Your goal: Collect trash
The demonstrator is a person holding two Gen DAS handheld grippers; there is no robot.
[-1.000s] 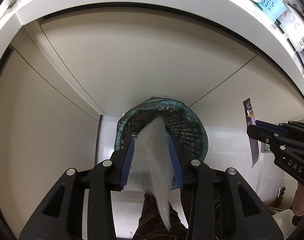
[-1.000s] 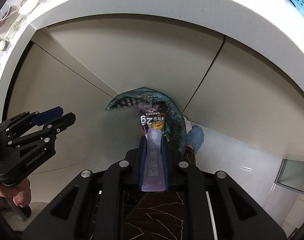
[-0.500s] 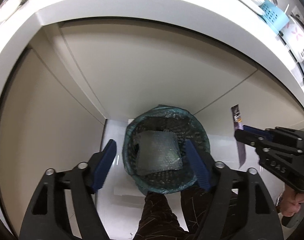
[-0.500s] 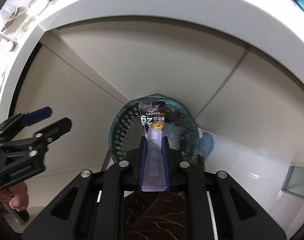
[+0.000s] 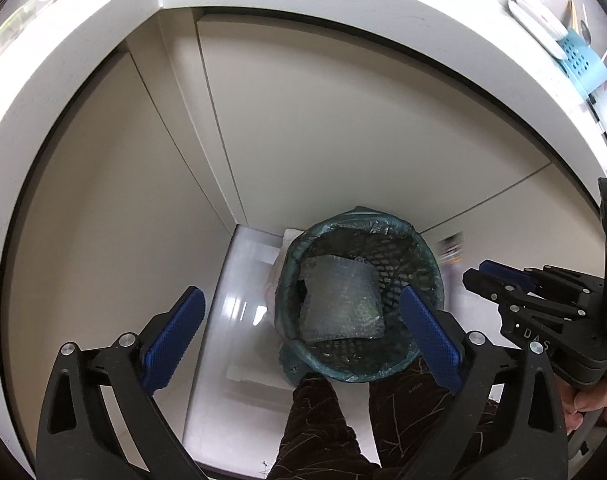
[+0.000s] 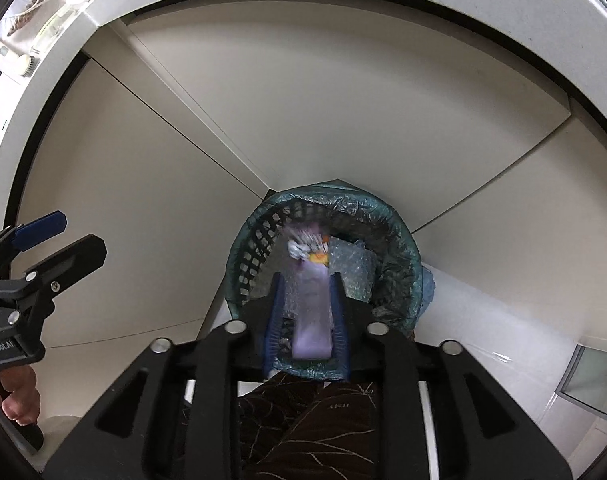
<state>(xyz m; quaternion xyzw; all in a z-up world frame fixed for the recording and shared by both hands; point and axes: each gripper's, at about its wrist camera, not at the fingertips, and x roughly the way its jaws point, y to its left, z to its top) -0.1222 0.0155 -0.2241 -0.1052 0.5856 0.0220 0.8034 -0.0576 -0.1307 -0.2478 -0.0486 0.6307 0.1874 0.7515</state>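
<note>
My left tongs have just been opening and stand spread wide, nothing between them. My right tongs have just been opening too — the purple wrapper, blurred, sits loose between the pads over the one mesh bin. One bubble-wrap sheet lies inside — its far edge is hidden.

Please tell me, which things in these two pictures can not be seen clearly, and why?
- Purple wrapper, right wrist view: motion-blurred, print unreadable; whether the pads still grip it is unclear.
- Bin bottom, left wrist view: covered by the bubble wrap.
- Blue basket, left wrist view: tiny at the edge, contents unclear.
</note>
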